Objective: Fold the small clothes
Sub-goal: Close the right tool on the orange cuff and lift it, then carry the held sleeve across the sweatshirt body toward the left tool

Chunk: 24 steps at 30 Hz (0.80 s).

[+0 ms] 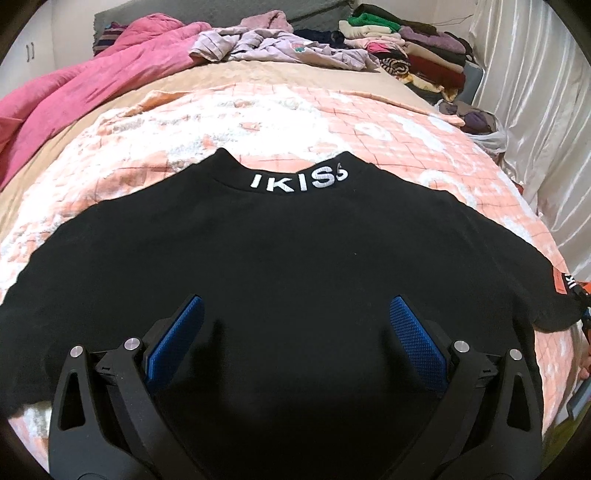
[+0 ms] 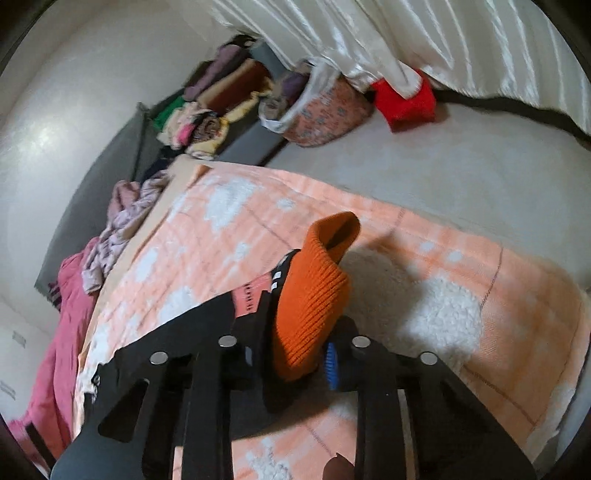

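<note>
I count one black sweatshirt [image 1: 280, 251] with one orange cuff [image 2: 314, 295] in sight, spread on one bed [image 1: 155, 147] under one peach-and-white blanket [image 1: 388, 122]. There is one pink duvet [image 1: 92, 96], one loose lilac heap of clothes [image 1: 280, 48], one folded stack [image 1: 406, 48], one patterned basket [image 2: 325, 110], one red cloth [image 2: 402, 99] and one white curtain [image 2: 406, 33].

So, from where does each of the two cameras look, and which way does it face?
Left wrist: sits on the left gripper, facing down the bed over the black sweatshirt with white collar letters; its blue-padded jaws stand open.
Right wrist: sits on the right gripper, facing across the bed's edge toward the white curtain; its jaws are shut on the orange ribbed cuff.
Shared: the peach and white fleece blanket, sweatshirt, folded clothes pile.
</note>
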Tool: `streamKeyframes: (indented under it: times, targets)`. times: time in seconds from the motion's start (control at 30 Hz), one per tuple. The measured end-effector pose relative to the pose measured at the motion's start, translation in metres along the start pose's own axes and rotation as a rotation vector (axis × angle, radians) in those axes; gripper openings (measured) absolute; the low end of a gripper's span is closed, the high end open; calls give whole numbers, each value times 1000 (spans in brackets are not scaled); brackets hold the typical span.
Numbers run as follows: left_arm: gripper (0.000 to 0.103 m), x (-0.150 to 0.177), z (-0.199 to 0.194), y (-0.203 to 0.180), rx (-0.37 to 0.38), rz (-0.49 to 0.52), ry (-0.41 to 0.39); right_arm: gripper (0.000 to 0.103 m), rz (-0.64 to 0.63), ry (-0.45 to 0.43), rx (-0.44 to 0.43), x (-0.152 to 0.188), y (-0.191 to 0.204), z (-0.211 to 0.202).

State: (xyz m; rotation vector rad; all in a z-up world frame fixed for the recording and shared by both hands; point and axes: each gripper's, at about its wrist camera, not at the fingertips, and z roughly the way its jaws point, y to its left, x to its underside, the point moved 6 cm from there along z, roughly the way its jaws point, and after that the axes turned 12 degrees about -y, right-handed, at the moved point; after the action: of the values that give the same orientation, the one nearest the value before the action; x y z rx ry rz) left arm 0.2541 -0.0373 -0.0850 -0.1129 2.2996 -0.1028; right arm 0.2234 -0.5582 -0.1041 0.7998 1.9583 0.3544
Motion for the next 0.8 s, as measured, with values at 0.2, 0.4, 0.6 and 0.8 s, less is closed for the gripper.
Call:
streamKeyframes:
  times: [0.2,0.4,0.6,0.8]
  targets:
    - [94,-2,-9,4,15,-30,-5,18,-132,-54,-82,-4,48,-26]
    - [94,-15,-30,15,-23,-24,-57,16,-224,-80,-227,4,124,-48]
    - [94,-23,-44,38,-61,-46,-83,16,-310,-34,-429,28,221,-64]
    - [94,-27,-54,56,-71,-64,-100,15,-395,43,-537,68,289,-67]
